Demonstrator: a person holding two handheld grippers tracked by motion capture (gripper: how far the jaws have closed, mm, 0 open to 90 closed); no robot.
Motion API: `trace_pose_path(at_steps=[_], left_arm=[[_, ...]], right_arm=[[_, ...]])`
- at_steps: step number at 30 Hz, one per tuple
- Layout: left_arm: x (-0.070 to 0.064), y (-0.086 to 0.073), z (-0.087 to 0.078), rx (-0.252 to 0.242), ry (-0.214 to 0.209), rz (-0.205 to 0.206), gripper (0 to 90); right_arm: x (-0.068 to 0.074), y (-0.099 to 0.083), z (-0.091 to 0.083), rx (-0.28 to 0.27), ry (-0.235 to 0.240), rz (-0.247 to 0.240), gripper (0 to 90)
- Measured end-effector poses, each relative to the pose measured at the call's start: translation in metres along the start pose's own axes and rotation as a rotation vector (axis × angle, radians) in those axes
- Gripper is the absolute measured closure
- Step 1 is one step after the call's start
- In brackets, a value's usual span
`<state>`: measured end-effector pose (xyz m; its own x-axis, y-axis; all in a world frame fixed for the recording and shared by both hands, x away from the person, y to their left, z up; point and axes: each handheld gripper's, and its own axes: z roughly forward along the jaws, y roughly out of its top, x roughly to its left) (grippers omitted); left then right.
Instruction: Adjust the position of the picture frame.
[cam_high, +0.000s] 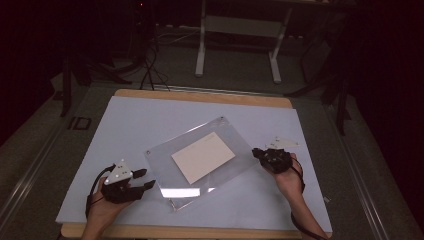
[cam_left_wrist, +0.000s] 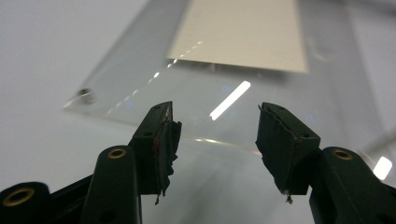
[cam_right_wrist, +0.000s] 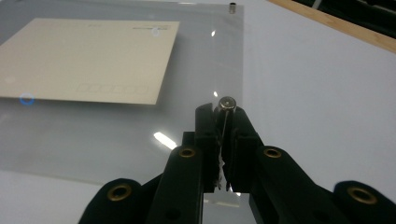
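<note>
On the white table (cam_high: 125, 120), a clear acrylic frame (cam_high: 165, 155) holding a cream card (cam_high: 202, 158) lies between two grippers.
From above, the left gripper (cam_high: 142, 179) sits beside the frame's near-left edge; its own view shows jaws wide apart before that edge (cam_left_wrist: 140, 123). The right gripper (cam_right_wrist: 223, 109) is clamped on the frame's corner metal standoff (cam_right_wrist: 227, 102).

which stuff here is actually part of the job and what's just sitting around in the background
Part of the job:
- clear plastic sheet
- cream card under the sheet
- small metal stud at the sheet's corner, pinched by the right gripper
- left gripper, jaws apart near the sheet's edge

Just lying about:
- white table frame behind
- cables on the floor
</note>
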<state>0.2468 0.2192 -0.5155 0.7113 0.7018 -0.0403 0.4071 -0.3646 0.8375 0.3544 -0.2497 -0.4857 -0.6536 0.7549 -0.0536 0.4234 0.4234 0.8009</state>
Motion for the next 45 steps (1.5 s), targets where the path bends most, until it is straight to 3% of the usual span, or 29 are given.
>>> trace_pose_path(at_steps=[3, 6, 8, 9, 10, 16, 20, 21, 22, 23, 24, 27, 30, 32, 37, 38, 42, 43, 44, 45], left_arm=[[-0.007, -0.001, 0.003, 0.022, -0.058, 0.03, 47.2], [-0.01, 0.0, 0.006, 0.03, -0.085, 0.043, 47.4], [-0.024, 0.005, 0.015, 0.032, -0.18, 0.074, 48.2], [-0.024, 0.005, 0.015, 0.032, -0.18, 0.074, 48.7], [-0.034, 0.009, 0.021, 0.039, -0.215, 0.101, 49.2], [-0.051, 0.025, 0.04, 0.033, -0.274, 0.154, 53.7], [-0.058, 0.031, 0.051, 0.04, -0.29, 0.181, 60.6], [-0.06, 0.031, 0.053, 0.038, -0.291, 0.188, 63.6], [-0.061, 0.032, 0.054, 0.041, -0.293, 0.193, 72.2], [-0.062, 0.032, 0.054, 0.039, -0.297, 0.195, 72.2], [-0.063, 0.032, 0.053, 0.034, -0.301, 0.204, 80.2], [-0.067, 0.033, 0.054, 0.035, -0.279, 0.215, 83.0], [-0.075, 0.034, 0.054, 0.039, -0.216, 0.27, 82.7], [-0.082, 0.039, 0.052, 0.035, -0.157, 0.303, 80.9], [-0.09, 0.045, 0.049, 0.022, -0.119, 0.329, 80.3], [-0.097, 0.048, 0.049, 0.031, -0.093, 0.367, 80.1], [-0.11, 0.053, 0.05, 0.035, -0.084, 0.416, 80.3], [-0.114, 0.055, 0.051, 0.034, -0.089, 0.43, 80.3], [-0.125, 0.064, 0.057, 0.036, -0.11, 0.467, 80.2], [-0.125, 0.064, 0.057, 0.036, -0.11, 0.467, 80.2]], right_arm=[[-0.013, 0.008, 0.013, 0.006, 0.001, 0.018, 85.5], [-0.02, 0.012, 0.02, 0.007, 0.001, 0.037, 85.5], [-0.026, 0.016, 0.028, 0.014, -0.005, 0.053, 85.5], [-0.026, 0.016, 0.028, 0.014, -0.005, 0.053, 85.5], [-0.029, 0.017, 0.033, 0.015, -0.009, 0.059, 85.5], [-0.032, 0.019, 0.036, 0.016, -0.012, 0.067, 85.5], [-0.032, 0.02, 0.036, 0.014, -0.013, 0.072, 85.4], [-0.032, 0.02, 0.037, 0.016, -0.014, 0.073, 85.5], [-0.033, 0.02, 0.038, 0.015, -0.015, 0.076, 85.4], [-0.033, 0.02, 0.038, 0.015, -0.015, 0.076, 85.4], [-0.033, 0.02, 0.039, 0.014, -0.016, 0.078, 85.4], [-0.034, 0.021, 0.039, 0.016, -0.017, 0.081, 85.4], [-0.035, 0.023, 0.041, 0.016, -0.019, 0.09, 85.2], [-0.041, 0.024, 0.043, -0.002, 0.003, 0.134, 84.7], [-0.046, 0.029, 0.052, -0.006, 0.021, 0.17, 84.5], [-0.046, 0.032, 0.06, -0.01, 0.026, 0.174, 84.6], [-0.048, 0.045, 0.079, -0.019, 0.047, 0.226, 84.1], [-0.048, 0.045, 0.079, -0.019, 0.047, 0.226, 84.1], [-0.049, 0.056, 0.089, -0.022, 0.054, 0.253, 83.7], [-0.049, 0.056, 0.089, -0.022, 0.054, 0.253, 83.7]])
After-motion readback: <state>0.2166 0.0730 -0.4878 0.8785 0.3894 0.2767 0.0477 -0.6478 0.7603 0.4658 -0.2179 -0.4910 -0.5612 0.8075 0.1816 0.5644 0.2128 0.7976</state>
